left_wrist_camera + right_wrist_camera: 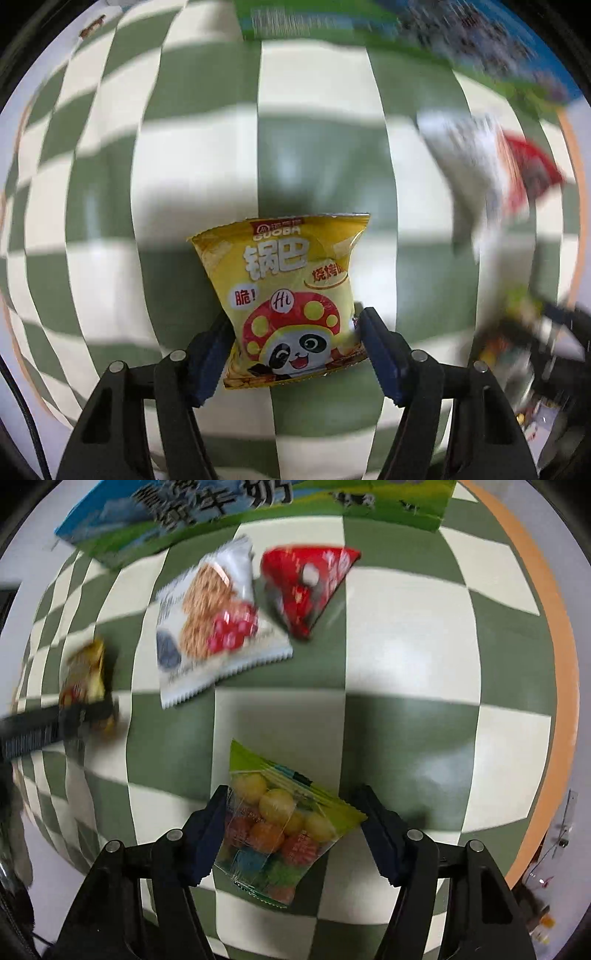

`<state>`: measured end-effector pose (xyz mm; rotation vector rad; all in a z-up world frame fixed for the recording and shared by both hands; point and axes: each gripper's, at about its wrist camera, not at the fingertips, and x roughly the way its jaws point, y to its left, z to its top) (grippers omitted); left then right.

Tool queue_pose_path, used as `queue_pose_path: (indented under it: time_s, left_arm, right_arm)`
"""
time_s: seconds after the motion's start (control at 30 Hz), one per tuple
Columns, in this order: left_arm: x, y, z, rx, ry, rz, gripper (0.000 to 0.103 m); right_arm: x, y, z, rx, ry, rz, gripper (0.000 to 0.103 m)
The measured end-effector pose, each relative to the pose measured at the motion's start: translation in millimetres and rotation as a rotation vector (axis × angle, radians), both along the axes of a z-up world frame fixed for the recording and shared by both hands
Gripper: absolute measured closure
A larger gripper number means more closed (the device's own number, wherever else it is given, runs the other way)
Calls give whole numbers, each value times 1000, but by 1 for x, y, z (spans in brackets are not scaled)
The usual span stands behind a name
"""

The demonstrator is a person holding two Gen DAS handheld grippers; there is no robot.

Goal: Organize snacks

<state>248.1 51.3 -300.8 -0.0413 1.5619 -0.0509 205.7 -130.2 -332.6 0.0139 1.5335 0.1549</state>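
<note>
A yellow crispy-rice snack bag (291,295) with a panda and a red mushroom cap sits between my left gripper's (293,321) blue pads, which press on both of its sides; the bag hangs above the checked cloth. In the right wrist view a clear bag of coloured round candies (277,827) with a lime-green top is pinched between my right gripper's (292,794) pads. The same view shows the left gripper (74,716) at the far left edge, blurred, with the yellow bag (83,675).
A green-and-white checked tablecloth (406,646) covers the table, with an orange rim (554,664) on the right. On the cloth lie a white cereal snack pack (214,620), a red triangular pack (306,587) and a blue-green milk carton (221,513).
</note>
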Motion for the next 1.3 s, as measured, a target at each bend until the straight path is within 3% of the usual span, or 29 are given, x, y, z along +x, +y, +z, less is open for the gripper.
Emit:
queue_pose_path:
  time_s: [0.17, 0.27, 0.37, 0.43, 0.47, 0.53, 0.6, 0.63, 0.77, 0.9, 1.03, 1.2, 1.3]
  left_arm:
    - [-1, 15, -21, -53, 44, 107, 27]
    - [5, 21, -27, -86, 43, 164, 24]
    - [5, 31, -27, -111, 29, 199, 25]
    - [-6, 45, -22, -82, 3, 190, 37]
    - [-6, 44, -19, -64, -13, 174, 46]
    - [-12, 42, -11, -42, -36, 139, 51]
    - [-17, 37, -5, -33, -50, 114, 55]
    - [-18, 29, -4, -38, -52, 109, 55]
    - [-9, 26, 14, -78, -58, 88, 55]
    - [5, 16, 57, -157, -113, 70, 55]
    - [33, 0, 116, -228, -212, 41, 55]
    - [96, -23, 172, -308, -313, 34, 55]
    - [143, -39, 189, -283, -335, 7, 55]
  right_arm:
    - [-9, -20, -6, 107, 62, -144, 18]
    - [-14, -29, -6, 162, 78, -267, 18]
    - [-17, -35, -10, 134, 96, -326, 18]
    - [-20, -26, -12, 69, 76, -308, 17]
    - [-28, -25, -16, 37, 61, -298, 18]
    - [-35, -18, -18, -17, 29, -279, 26]
    - [-42, -10, -16, -61, -10, -252, 47]
    - [-45, -7, -14, -56, -22, -241, 51]
    - [-49, -8, 3, 0, -48, -211, 53]
    - [-43, -19, 32, 78, -87, -196, 53]
    - [-24, -40, 86, 147, -166, -180, 53]
    - [53, -53, 166, 208, -298, -163, 53]
    - [95, -65, 212, 237, -376, -159, 53]
